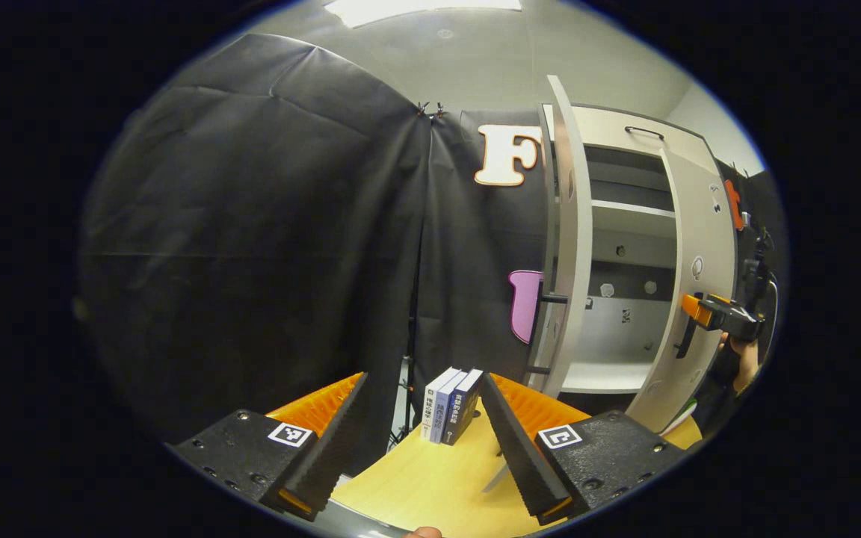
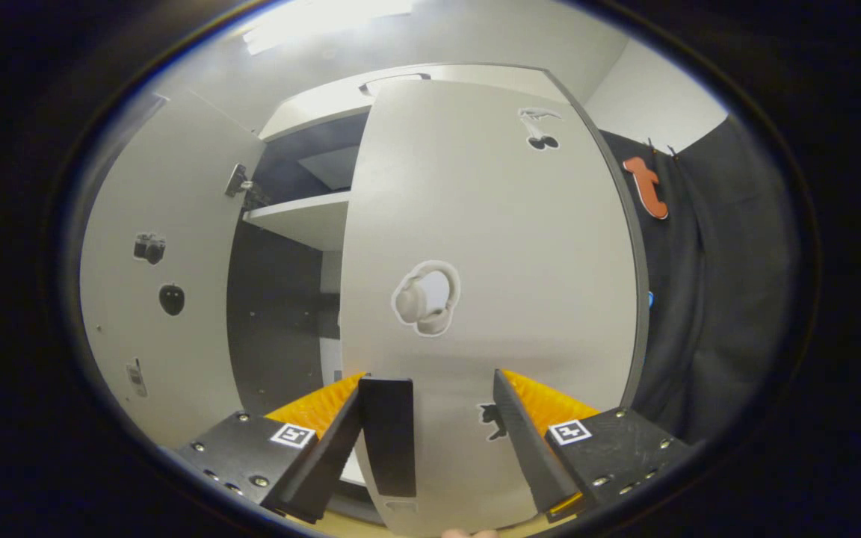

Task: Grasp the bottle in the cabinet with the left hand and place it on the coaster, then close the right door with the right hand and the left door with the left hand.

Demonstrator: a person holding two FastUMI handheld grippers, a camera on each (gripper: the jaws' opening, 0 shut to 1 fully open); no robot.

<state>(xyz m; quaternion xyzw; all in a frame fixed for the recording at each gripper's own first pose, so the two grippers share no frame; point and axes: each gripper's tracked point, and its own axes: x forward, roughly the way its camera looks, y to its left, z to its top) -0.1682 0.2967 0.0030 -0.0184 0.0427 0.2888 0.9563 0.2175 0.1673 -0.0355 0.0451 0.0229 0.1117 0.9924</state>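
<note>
Two grippers, both spread wide with nothing between the fingers. Your left gripper hangs over the table, whose near edge is cut off below; a few upright books stand just past its tips. Your right gripper sits close against the right door, with the door's dark handle just inside its left finger; contact can't be confirmed. Farther off in the left gripper view, that gripper and your hand are at the right door's outer face. Beyond, the cabinet stands with both doors ajar; the left door hides part of the interior. You can't make out the bottle or coaster.
</note>
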